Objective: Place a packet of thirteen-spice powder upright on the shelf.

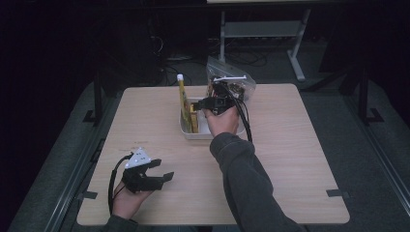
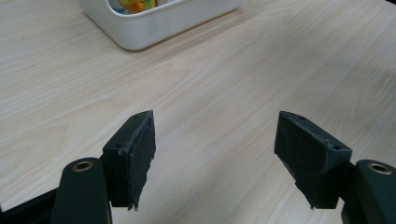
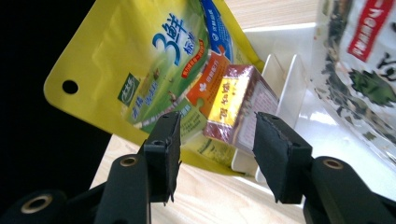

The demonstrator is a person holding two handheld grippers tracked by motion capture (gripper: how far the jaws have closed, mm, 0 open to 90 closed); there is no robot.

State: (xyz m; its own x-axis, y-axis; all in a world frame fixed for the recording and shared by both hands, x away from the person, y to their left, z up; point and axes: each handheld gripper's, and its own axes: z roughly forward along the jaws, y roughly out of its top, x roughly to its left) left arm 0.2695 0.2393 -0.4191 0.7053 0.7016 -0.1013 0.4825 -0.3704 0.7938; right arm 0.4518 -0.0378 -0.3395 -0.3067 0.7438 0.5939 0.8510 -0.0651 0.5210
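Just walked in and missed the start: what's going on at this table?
A person is working at a white bin with two handheld grippers. The right gripper sits open at the bin, jaws either side of a small red-and-yellow box beside a yellow pouch. The left gripper rests open over bare table.

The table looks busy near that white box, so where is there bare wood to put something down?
The table is bare right of the sleeve to its right edge, and along the left side between the left gripper and the white box. It is crowded at the far middle: yellow pouch, clear bag and right gripper cluster around the box.
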